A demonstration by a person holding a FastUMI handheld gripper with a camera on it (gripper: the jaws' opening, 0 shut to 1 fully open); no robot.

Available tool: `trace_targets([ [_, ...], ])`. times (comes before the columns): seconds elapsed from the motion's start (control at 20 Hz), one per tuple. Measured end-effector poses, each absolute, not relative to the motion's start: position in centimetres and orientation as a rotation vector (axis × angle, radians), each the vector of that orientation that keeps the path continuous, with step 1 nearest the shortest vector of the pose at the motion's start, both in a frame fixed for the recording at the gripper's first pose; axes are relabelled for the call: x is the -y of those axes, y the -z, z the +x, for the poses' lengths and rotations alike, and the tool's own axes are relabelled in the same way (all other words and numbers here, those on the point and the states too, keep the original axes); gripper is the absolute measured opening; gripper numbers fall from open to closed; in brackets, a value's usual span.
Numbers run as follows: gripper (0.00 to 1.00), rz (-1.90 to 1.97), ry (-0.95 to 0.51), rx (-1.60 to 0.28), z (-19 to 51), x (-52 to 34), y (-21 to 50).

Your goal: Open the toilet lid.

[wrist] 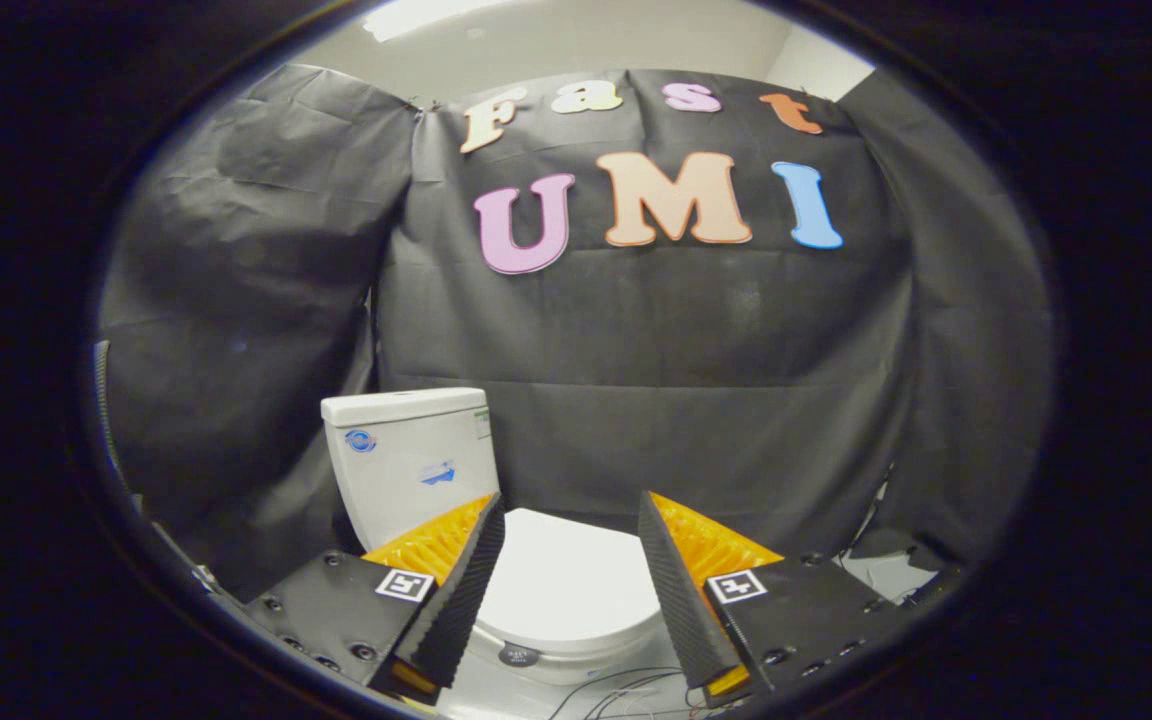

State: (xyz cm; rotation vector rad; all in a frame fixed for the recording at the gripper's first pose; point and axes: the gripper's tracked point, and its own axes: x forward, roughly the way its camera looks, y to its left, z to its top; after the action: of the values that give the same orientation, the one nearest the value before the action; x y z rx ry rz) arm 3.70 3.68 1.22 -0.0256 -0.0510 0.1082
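The gripper (571, 510) is held with its fingers (456, 590) spread wide and nothing pinched between them. The toilet lid (566, 580) is seen lying flat and closed, framed in the gap between the fingers and just beyond their tips, at 12 o'clock from the gripper. The lid is judged to be a rigid, smooth plastic shell, fairly light but glossy and likely slippery, hinged at its far edge under the tank (406, 455), which stands at 11 o'clock. A hold is best taken at the near front lip, at 6 o'clock on the lid, where one finger could be slid under the rim and the lid swung up and back; whether a gap exists there cannot be told. A small dark round badge (518, 656) is seen on the bowl front below the lip. Loose cables (626, 690) are seen on the floor at 5 o'clock of the bowl and could be snagged. The black cloth wall (696, 400) hangs close behind.
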Motion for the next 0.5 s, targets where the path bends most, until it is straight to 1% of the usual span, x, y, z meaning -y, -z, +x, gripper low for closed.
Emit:
trace_targets([
  [0.25, 0.84, 0.025, -0.073, 0.075, 6.0, -6.7, -1.5],
  [0.5, 0.84, 0.206, 0.002, 0.154, 7.6, -9.6, -0.4],
])
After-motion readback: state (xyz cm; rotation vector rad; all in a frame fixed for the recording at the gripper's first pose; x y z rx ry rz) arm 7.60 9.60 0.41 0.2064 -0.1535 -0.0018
